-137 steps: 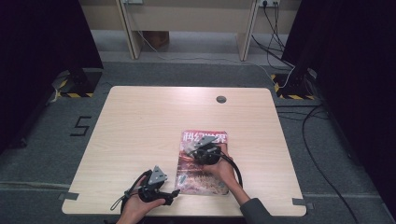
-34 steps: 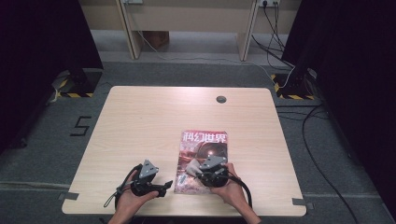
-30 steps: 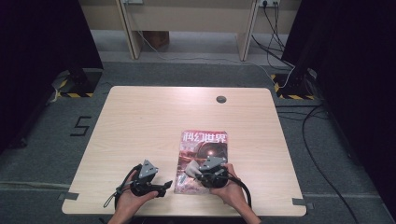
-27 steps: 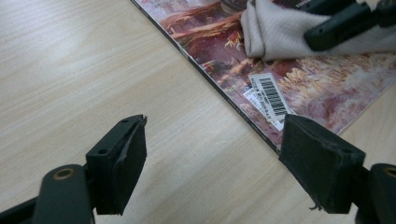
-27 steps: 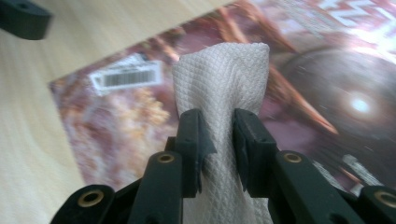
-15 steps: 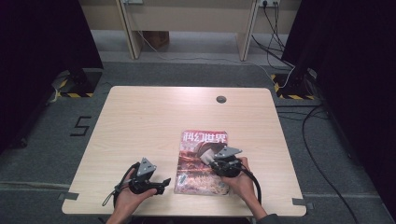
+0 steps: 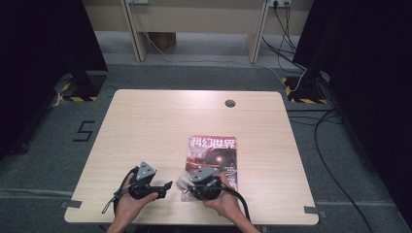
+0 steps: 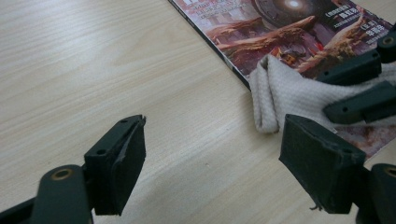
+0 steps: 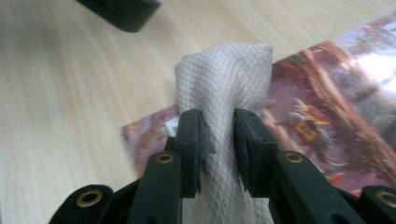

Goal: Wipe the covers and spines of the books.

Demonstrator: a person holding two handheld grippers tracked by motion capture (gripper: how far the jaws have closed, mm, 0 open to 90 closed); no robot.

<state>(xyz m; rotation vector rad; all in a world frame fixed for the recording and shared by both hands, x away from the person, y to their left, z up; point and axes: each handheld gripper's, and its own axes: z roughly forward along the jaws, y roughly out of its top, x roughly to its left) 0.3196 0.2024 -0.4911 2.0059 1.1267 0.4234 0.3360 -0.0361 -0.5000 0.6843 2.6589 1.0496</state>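
A: What is lying around the white cloth point(image 9: 224, 84)?

B: A magazine point(image 7: 214, 155) is lying beneath it, long axis twelve-to-six on the tabletop point(image 7: 145, 126).

A: And the tools?

B: The right tool point(image 9: 218, 135) is pinching the cloth; the left tool point(image 8: 210, 154) is gaping empty at nine o'clock.

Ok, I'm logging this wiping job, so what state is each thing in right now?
magazine: closed, flat on the table, cover up.
white cloth: bunched, pinched in the right gripper, lying over the magazine's near left edge.
right gripper: shut on the cloth.
left gripper: open, nothing between its jaws, beside the magazine.
table: bare wood.
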